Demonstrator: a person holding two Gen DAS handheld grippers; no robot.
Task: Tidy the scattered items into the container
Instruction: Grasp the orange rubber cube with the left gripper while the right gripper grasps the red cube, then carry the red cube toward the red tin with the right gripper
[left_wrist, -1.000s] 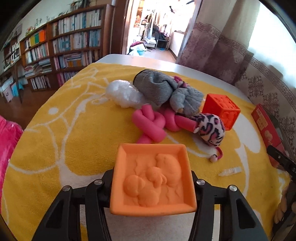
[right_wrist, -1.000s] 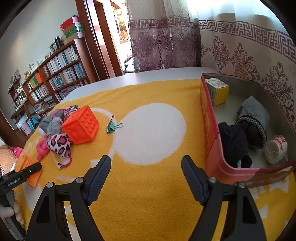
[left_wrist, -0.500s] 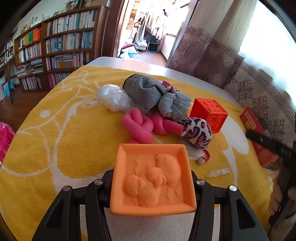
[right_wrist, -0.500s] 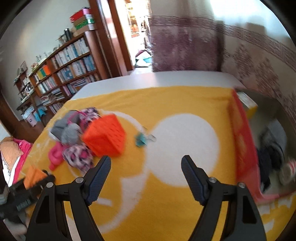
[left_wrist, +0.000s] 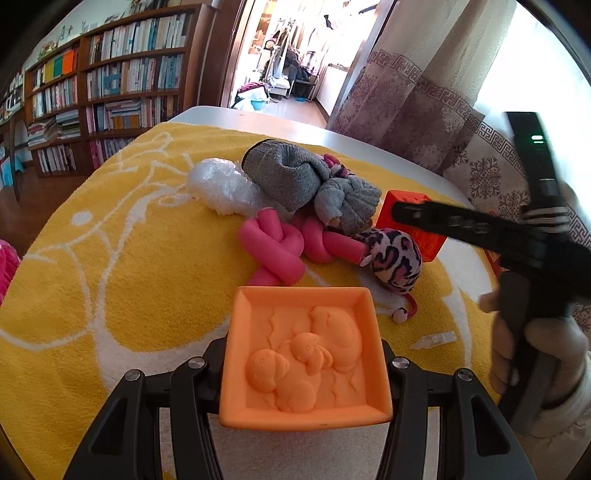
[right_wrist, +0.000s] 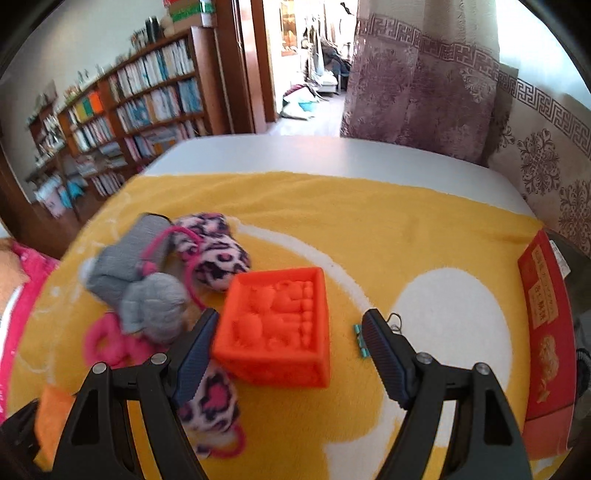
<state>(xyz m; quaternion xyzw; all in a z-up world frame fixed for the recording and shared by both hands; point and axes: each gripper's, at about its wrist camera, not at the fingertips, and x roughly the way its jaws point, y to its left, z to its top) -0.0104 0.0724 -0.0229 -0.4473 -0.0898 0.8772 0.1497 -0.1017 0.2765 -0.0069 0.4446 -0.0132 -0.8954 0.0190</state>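
Left gripper (left_wrist: 306, 363) has its fingers clamped on the pale orange block (left_wrist: 305, 360), held above the yellow towel (left_wrist: 129, 258) on the desk. Right gripper (right_wrist: 288, 350) has fingers wide, red-orange cube (right_wrist: 275, 328) between them but not pinched. My worry: the left pad sits against the leopard plush (right_wrist: 210, 402), so closing could snag it. The red container (right_wrist: 546, 332) sits far right. A second ago the right gripper faced that container; now it's swung over the pile.
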